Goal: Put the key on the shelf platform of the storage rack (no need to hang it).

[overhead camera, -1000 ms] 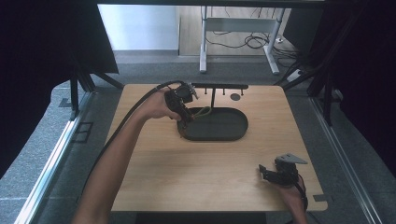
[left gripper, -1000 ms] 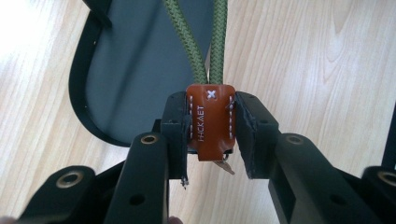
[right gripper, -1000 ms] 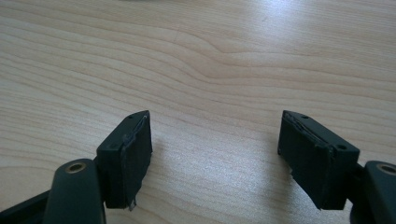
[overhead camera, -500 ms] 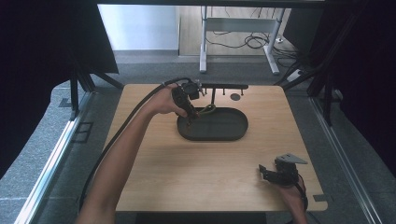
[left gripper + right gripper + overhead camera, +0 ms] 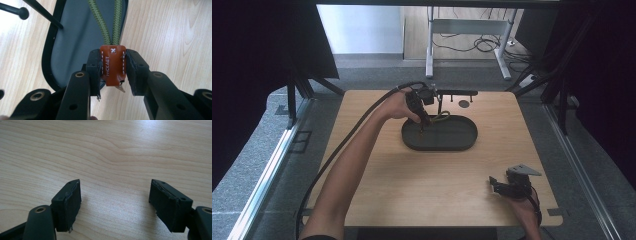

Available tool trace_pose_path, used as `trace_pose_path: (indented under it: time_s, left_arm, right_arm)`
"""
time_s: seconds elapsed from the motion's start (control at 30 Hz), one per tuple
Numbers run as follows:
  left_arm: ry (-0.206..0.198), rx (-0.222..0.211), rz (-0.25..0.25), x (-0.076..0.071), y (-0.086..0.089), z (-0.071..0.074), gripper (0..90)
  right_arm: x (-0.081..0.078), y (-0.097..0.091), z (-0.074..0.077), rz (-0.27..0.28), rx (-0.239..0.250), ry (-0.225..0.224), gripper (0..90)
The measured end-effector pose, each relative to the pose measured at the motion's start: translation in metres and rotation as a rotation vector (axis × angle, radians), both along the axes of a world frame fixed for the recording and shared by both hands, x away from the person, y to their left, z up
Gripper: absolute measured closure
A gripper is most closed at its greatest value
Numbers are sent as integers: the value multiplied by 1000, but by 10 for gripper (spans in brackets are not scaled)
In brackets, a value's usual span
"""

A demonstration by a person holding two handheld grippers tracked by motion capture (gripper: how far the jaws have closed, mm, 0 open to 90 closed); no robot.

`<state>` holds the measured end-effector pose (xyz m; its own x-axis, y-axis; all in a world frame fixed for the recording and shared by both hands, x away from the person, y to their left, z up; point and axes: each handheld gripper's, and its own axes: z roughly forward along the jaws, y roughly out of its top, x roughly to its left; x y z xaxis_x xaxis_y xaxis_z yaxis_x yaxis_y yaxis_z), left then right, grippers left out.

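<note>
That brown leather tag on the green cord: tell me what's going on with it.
A person holds tongs in each hand at a wooden table. The left tongs are shut on the brown leather tag of a green cord, at the near left rim of the dark oval tray, beside a black stand. The right tongs are open and empty over bare wood at the table's near right corner.

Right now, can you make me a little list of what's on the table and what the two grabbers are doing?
Table: light wood
Tray: dark oval tray near the far edge
Stand: thin black stand behind the tray
Left gripper: shut on the brown leather tag, above the tray's edge
Cord: green braided cord runs from the tag over the tray
Right gripper: open, nothing between its jaws, at the near right corner
</note>
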<state>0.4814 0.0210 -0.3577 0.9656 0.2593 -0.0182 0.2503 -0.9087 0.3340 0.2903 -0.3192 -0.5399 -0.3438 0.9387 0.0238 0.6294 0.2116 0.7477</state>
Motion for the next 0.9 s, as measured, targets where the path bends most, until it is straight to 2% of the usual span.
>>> trace_pose_path:
  time_s: [0.37, 0.57, 0.9]
  left_arm:
    - [1, 9, 7, 8, -9, -10, 668]
    - [9, 33, 11, 16, -13, -20, 667]
    - [8, 51, 13, 19, -18, -30, 666]
  right_arm:
    - [0, 0, 0, 0, -2, -2, 259]
    - [0, 0, 0, 1, 2, 0, 259]
    - [0, 0, 0, -1, 3, 1, 259]
